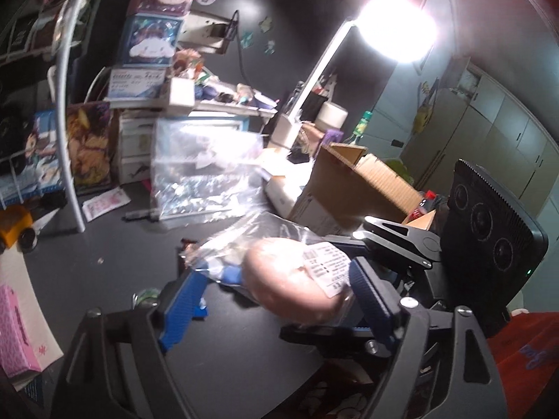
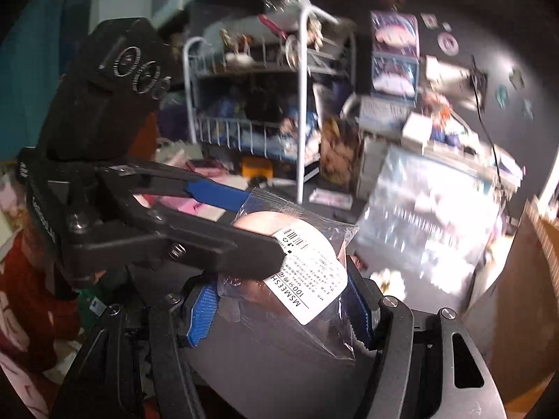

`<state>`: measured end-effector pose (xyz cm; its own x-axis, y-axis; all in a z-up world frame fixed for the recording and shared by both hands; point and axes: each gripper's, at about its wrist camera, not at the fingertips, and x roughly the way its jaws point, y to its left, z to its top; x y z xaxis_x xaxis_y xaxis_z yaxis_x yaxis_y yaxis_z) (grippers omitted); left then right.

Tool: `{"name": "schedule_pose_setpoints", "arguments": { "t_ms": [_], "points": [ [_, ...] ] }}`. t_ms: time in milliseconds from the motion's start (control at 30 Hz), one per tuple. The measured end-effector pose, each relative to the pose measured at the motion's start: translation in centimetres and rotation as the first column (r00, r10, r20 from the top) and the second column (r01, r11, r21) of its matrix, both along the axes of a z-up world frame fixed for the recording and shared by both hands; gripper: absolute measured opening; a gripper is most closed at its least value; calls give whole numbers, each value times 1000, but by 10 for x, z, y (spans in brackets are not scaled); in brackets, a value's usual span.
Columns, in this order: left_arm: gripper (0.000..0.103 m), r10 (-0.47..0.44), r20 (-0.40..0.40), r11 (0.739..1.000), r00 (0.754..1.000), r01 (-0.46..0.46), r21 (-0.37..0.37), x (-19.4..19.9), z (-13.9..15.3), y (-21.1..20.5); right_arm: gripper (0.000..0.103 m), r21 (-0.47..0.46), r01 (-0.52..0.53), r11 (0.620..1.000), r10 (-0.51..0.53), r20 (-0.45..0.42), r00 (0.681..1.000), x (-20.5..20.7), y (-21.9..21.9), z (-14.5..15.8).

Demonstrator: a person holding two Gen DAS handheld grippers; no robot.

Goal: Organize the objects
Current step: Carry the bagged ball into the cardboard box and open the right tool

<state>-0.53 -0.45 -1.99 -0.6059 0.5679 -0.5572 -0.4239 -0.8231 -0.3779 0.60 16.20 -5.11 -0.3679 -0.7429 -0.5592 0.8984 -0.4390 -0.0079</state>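
Both grippers meet over the dark desk on one clear plastic bag (image 1: 279,265) holding a pale pink round item (white label on front). The left gripper (image 1: 276,289) and right gripper (image 2: 283,300) each have blue pads wide apart around it; whether they clamp it, I cannot tell. At two o'clock, an open cardboard box (image 1: 353,188) holds bottles

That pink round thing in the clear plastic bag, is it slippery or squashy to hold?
Probably slippery: the clear plastic bag looks glossy and crinkled. The round pink item seems soft and light. Loose film sticks out beyond the left gripper, so it likely flops.
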Motion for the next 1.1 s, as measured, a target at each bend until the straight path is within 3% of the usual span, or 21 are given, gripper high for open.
{"name": "schedule_pose_setpoints", "arguments": {
  "t_ms": [233,500,800,967,1067,1100],
  "points": [
    [46,-53,-16,998,998,53,16,-33,40,40,60,6,35,999,-34,-51,998,-24,21,41],
    [40,-193,-11,981,981,193,-14,-81,67,126,60,18,166,986,-166,-14,986,-71,85,71],
    [37,-291,77,955,954,294,-36,-123,64,199,60,84,275,958,-280,51,959,-119,149,78],
    [39,-298,127,951,946,306,-45,-134,54,215,60,132,287,949,-300,93,949,-134,165,70],
    [64,-279,117,954,953,290,-82,-134,54,217,65,155,296,943,-314,108,943,-137,169,65],
    [74,-274,106,955,956,284,-88,-134,56,216,76,163,304,939,-323,105,940,-137,170,64]
  ]
}}
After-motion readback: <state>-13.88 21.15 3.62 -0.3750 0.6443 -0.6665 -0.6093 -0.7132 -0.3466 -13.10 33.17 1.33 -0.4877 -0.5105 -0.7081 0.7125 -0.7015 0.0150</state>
